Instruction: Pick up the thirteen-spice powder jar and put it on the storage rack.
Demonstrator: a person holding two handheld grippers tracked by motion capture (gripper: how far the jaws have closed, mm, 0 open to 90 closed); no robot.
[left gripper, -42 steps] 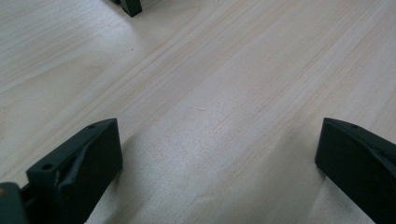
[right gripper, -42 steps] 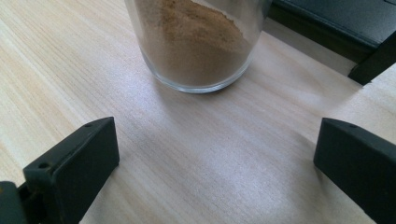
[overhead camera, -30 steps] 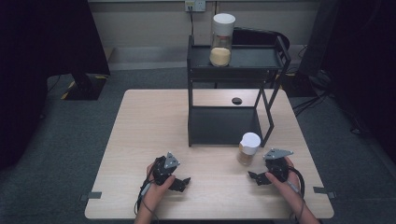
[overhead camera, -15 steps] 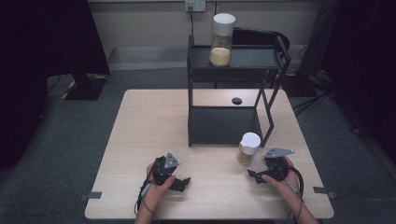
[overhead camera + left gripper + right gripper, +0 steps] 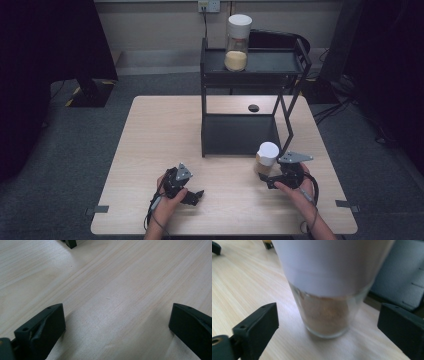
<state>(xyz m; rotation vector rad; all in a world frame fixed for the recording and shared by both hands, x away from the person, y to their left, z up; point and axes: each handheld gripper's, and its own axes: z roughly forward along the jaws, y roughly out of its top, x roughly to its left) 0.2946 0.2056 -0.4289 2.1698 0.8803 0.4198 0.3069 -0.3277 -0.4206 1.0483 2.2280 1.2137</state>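
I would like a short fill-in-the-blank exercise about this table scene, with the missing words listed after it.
1. The tall jar stands on the ____ shelf of the black rack.
2. The small jar on the table has a ____ lid.
3. The jaws of the right gripper are ____, one on each side of the small jar.
4. Between the jaws of the left gripper lies only bare ____.

Missing words: top; white; open; table

I see a rack (image 5: 240,135) at the back of the table (image 5: 150,150). One jar (image 5: 237,42) stands on top. Another jar (image 5: 266,159) stands before it, right.
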